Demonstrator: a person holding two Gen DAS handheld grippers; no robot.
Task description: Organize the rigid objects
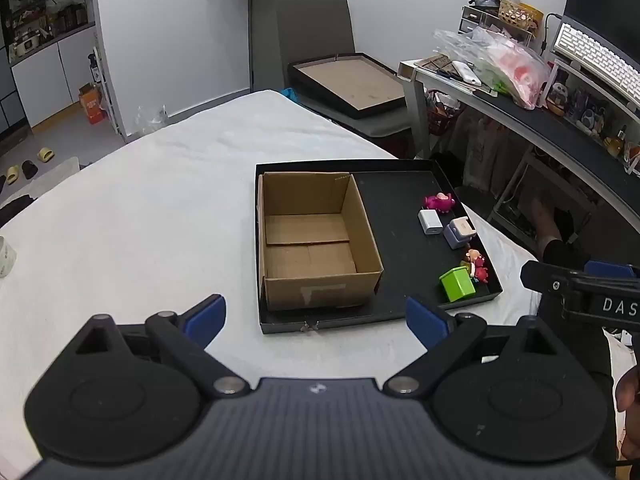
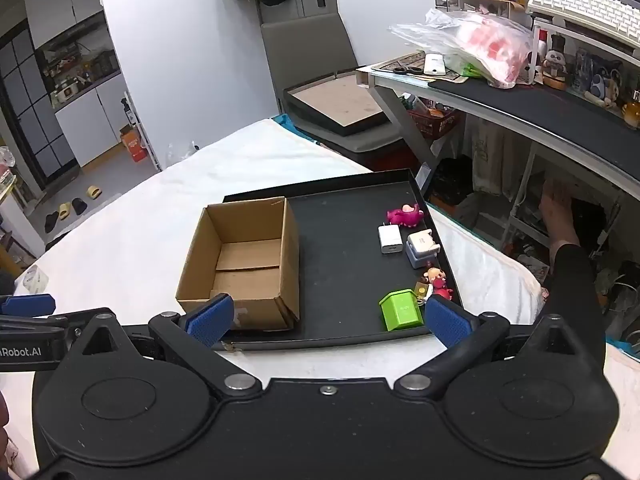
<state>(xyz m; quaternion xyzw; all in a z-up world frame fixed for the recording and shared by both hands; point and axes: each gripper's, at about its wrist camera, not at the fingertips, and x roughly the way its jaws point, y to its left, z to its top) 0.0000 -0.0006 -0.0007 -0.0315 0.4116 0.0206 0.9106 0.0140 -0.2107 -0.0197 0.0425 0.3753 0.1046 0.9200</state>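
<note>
The left gripper [image 1: 316, 322] was held with its blue-padded fingers [image 1: 206, 318] spread wide and nothing between them, above the white-covered tabletop [image 1: 160, 208] just short of the near edge of a shallow black tray [image 1: 352, 318]. The right gripper [image 2: 328, 318] was likewise spread wide and empty, its pads [image 2: 446, 320] poised over the tray's near edge.

An open cardboard box [image 1: 316, 240] was seen standing in the left half of the tray, directly ahead of the left gripper, with nothing inside it. The small objects were gathered along the tray's right edge. Nearest the right gripper, just beyond its right pad, a green house-shaped block [image 2: 401, 310] was found at the near right corner. Just behind it a small red-and-tan figurine [image 2: 436, 280] lay against the right wall. Farther along that edge a lavender box-shaped toy [image 2: 421, 249] and a white charger plug [image 2: 389, 239] were placed side by side, and a pink plush-like figure [image 2: 405, 215] was set farthest away.

A second black tray [image 1: 352, 82] was seen on a chair beyond the tabletop's far edge.
</note>
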